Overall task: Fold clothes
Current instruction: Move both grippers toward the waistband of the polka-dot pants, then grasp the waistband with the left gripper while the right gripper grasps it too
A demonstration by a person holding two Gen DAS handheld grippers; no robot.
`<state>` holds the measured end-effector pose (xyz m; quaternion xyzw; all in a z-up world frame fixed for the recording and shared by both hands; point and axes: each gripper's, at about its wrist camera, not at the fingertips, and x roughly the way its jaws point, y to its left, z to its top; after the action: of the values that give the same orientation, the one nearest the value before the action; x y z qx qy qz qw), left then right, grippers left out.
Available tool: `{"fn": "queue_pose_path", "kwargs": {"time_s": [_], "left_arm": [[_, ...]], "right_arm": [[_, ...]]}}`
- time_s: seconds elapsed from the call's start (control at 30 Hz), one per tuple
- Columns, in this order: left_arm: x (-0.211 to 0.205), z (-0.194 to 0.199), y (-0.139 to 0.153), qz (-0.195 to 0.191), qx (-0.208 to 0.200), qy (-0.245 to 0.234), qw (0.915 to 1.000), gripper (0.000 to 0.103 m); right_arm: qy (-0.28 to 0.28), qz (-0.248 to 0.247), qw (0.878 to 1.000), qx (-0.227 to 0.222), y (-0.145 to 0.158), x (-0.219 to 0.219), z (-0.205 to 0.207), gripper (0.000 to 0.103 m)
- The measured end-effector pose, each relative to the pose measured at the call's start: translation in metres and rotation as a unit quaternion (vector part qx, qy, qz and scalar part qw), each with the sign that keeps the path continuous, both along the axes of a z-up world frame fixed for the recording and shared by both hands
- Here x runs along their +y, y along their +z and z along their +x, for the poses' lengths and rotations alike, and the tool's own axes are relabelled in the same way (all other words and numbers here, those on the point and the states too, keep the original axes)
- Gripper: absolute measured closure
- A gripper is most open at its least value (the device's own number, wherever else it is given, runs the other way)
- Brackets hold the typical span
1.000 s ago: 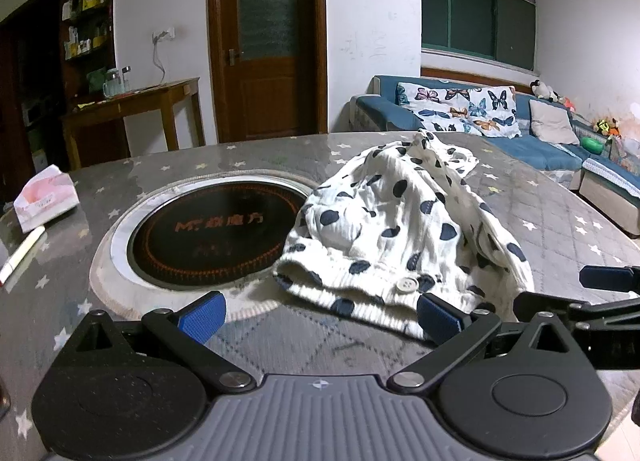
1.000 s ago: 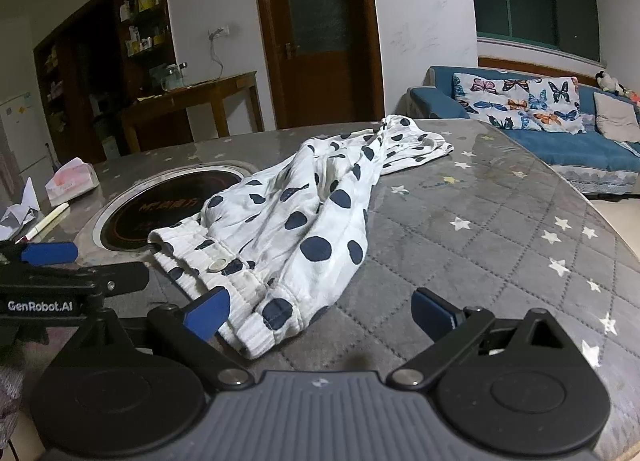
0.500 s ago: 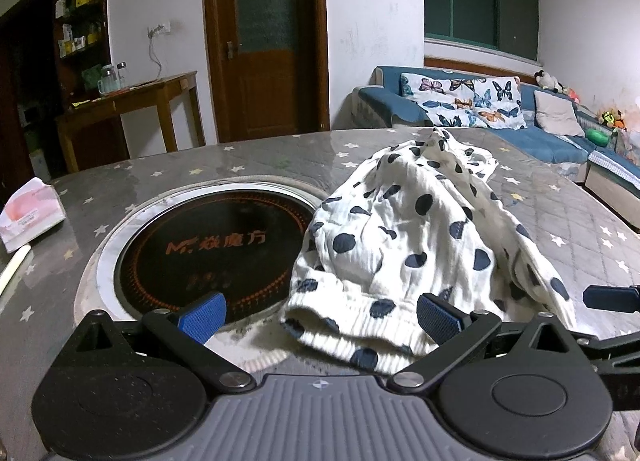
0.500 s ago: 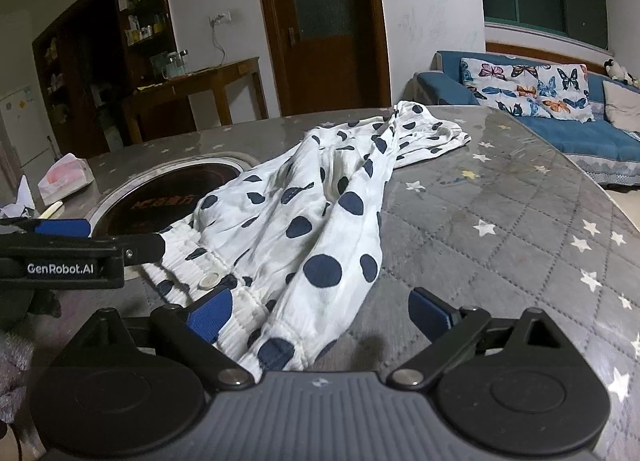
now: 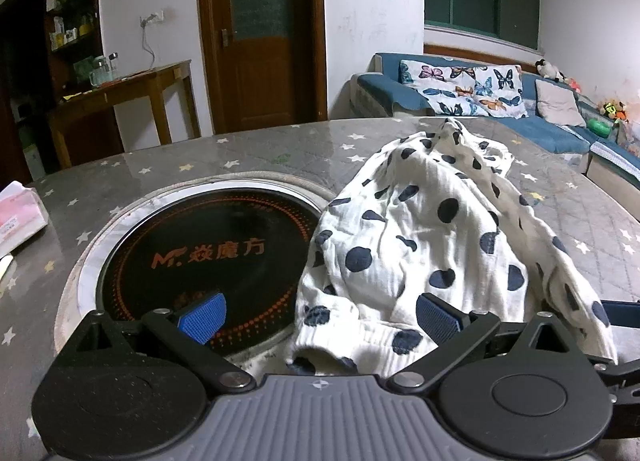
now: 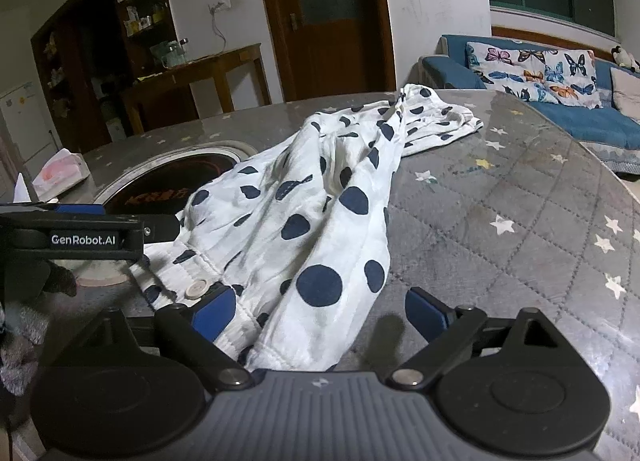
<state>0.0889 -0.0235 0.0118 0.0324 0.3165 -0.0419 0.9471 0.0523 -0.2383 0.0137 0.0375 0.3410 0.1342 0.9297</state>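
Note:
A crumpled white garment with navy polka dots (image 5: 432, 245) lies on the round grey table, its ribbed hem nearest me. My left gripper (image 5: 316, 315) is open, and the hem's left corner sits between its blue pads without being pinched. In the right wrist view the same garment (image 6: 320, 213) stretches away toward the far edge, a white button (image 6: 197, 287) showing on the hem. My right gripper (image 6: 320, 311) is open too, straddling the hem's right end. The left gripper's side (image 6: 84, 235) shows at the left of that view.
A round black induction plate (image 5: 208, 249) is set into the table (image 5: 560, 213), partly under the garment. A pink tissue pack (image 5: 18, 213) lies at the table's left edge. Behind stand a blue sofa (image 5: 500, 105), a wooden side table (image 5: 128, 97) and a door.
Both grippers have moved forward and lower onto the garment's near hem, which now lies between each pair of fingers. The cloth itself has barely shifted.

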Motion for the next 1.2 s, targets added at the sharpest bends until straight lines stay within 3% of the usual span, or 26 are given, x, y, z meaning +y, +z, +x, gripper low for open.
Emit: {"fn": "queue_pose_path", "kwargs": {"time_s": [0.5,0.67,0.87,1.03,1.2], "left_arm": [[0.012,0.018,-0.009,-0.016,0.02,-0.007,0.9997,0.01],[0.014,0.021,-0.013,-0.021,0.03,-0.014,0.9992,0.017],[0.018,0.024,-0.017,-0.043,0.046,-0.026,0.9977,0.045],[0.02,0.02,-0.015,-0.056,0.046,-0.034,0.9968,0.077],[0.022,0.017,-0.013,-0.069,0.046,-0.041,0.9958,0.091]], "right_arm": [[0.0,-0.01,1.0,0.012,-0.001,0.006,0.014,0.0],[0.004,-0.008,1.0,0.017,-0.003,0.007,0.017,0.0],[0.008,-0.01,1.0,0.021,-0.004,0.008,0.017,0.001],[0.007,-0.011,1.0,0.021,-0.003,0.007,0.019,0.005],[0.003,-0.011,1.0,0.02,-0.003,0.005,0.02,0.014]]}}
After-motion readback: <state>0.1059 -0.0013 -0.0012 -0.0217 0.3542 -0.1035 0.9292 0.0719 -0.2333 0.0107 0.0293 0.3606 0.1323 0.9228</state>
